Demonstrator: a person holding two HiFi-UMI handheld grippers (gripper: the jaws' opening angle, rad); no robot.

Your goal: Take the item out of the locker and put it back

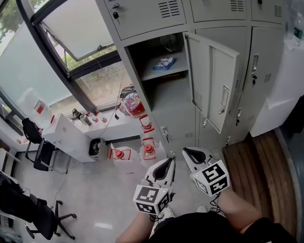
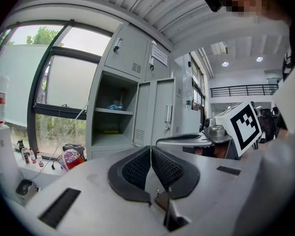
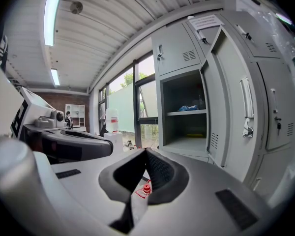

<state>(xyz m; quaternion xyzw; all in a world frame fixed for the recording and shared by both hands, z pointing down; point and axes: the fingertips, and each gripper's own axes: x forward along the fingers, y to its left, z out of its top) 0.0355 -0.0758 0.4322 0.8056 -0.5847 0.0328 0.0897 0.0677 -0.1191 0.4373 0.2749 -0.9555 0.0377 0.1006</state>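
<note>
Hovering before open locker (image 1: 168,99): left gripper (image 1: 169,162), right gripper (image 1: 188,153) pinched closed, empty; blue packet (image 1: 163,63) on shelf (image 1: 178,71), print illegible.

Head view high and well back, looking steeply down at the open locker (image 1: 148,54), left and right gripper views low, side by side, both angled up at it, all three sharing its compartment and the window (image 1: 76,29) left of it

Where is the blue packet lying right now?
In the head view, the blue packet lies on the shelf inside the open locker, at the upper middle, just left of the swung-out locker door.
</note>
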